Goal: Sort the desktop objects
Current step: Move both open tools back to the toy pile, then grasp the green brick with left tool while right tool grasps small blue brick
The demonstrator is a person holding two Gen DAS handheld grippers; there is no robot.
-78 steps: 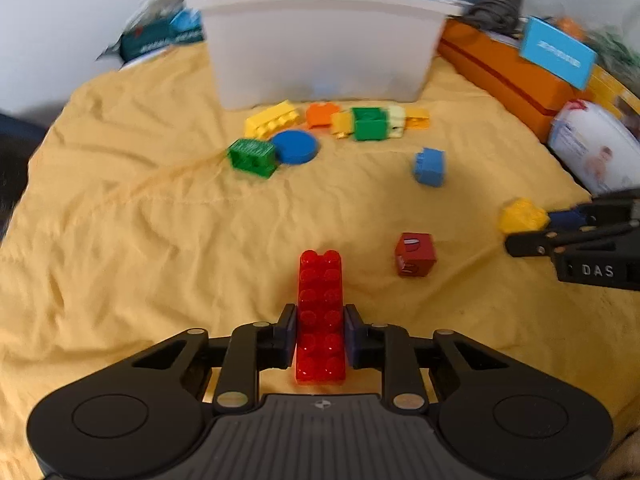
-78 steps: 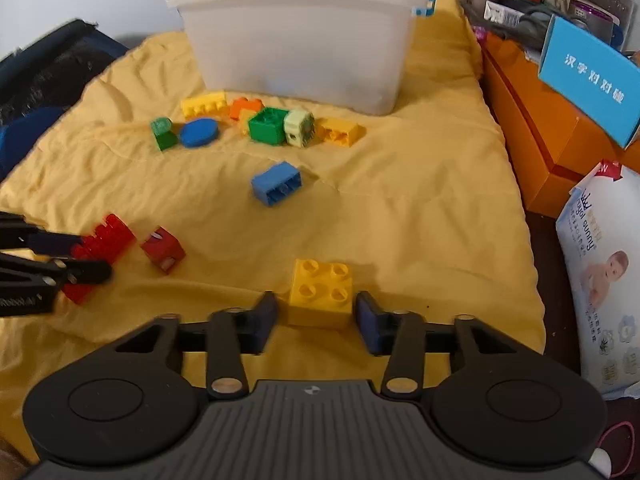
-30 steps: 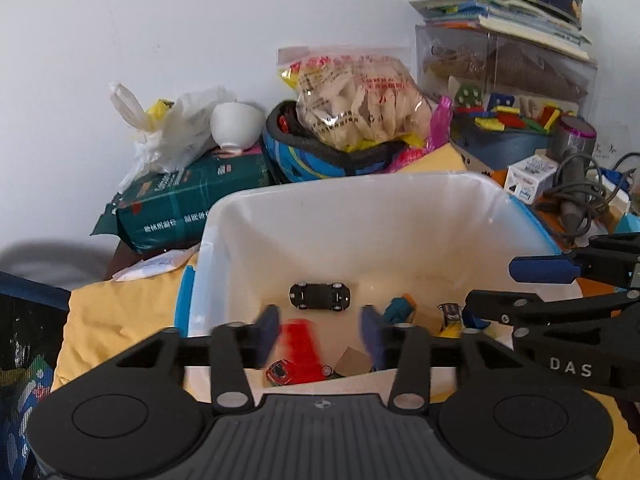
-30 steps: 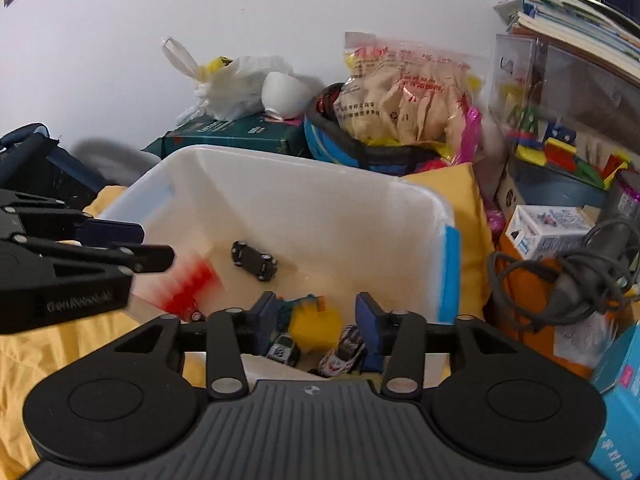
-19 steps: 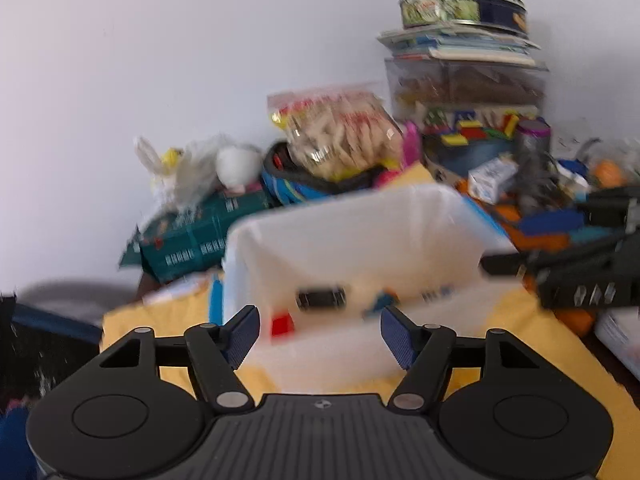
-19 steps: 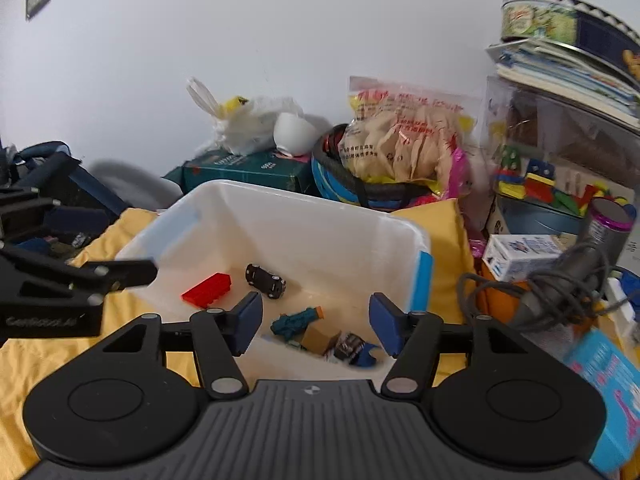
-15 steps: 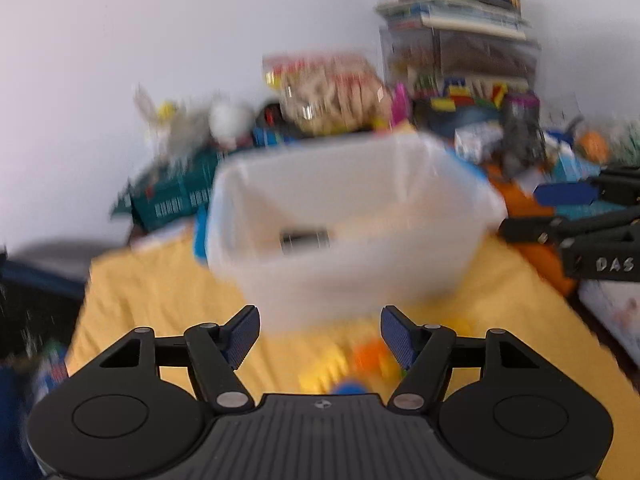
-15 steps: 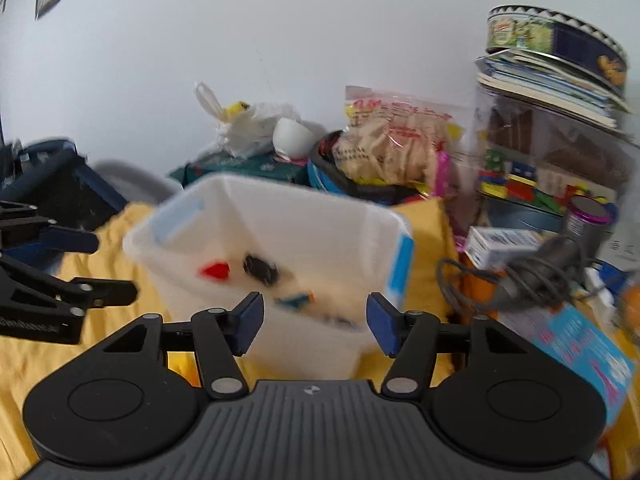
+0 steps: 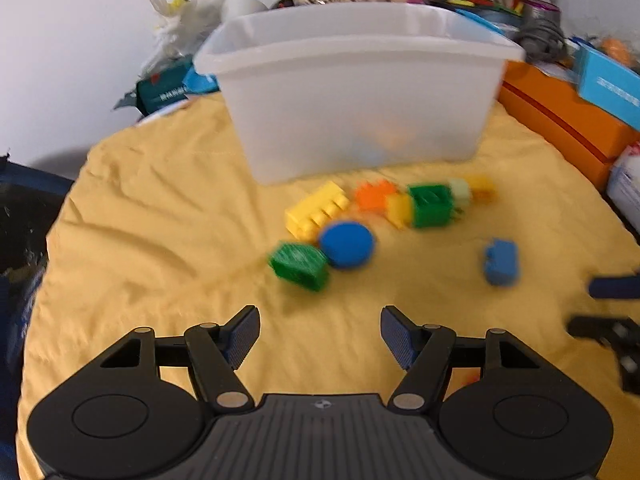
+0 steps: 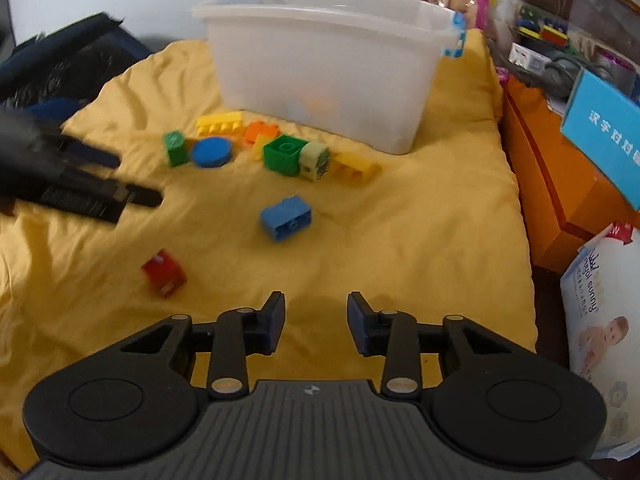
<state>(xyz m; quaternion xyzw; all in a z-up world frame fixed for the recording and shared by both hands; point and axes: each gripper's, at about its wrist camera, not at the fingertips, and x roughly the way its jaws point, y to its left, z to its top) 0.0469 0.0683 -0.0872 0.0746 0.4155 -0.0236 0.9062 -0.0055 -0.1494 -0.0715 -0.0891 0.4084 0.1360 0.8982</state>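
Observation:
Loose toy blocks lie on a yellow cloth [image 9: 160, 240] in front of a translucent white bin [image 9: 360, 92]. Nearest my left gripper [image 9: 320, 332] are a green block [image 9: 298, 266] and a blue disc [image 9: 347, 244]; the gripper is wide open and holds nothing. A blue brick [image 10: 286, 217] and a red cube [image 10: 164, 276] lie ahead of my right gripper [image 10: 316, 326], whose jaws are closing with nothing between them. Behind them a row holds a yellow brick [image 10: 220, 123], an orange piece [image 10: 262, 132], a green block [image 10: 286, 154] and a pale cube [image 10: 316, 160].
An orange box [image 10: 560, 184] with a blue card [image 10: 604, 136] borders the cloth on the right, next to a white wipes pack [image 10: 600, 328]. Bags, boxes and stacked clutter stand behind the bin. A dark bag [image 10: 60, 60] lies at the left edge.
Both grippers let their bricks drop into the bin, then drew back and down to the cloth. The left gripper opened wide; the right gripper widened, then narrowed.

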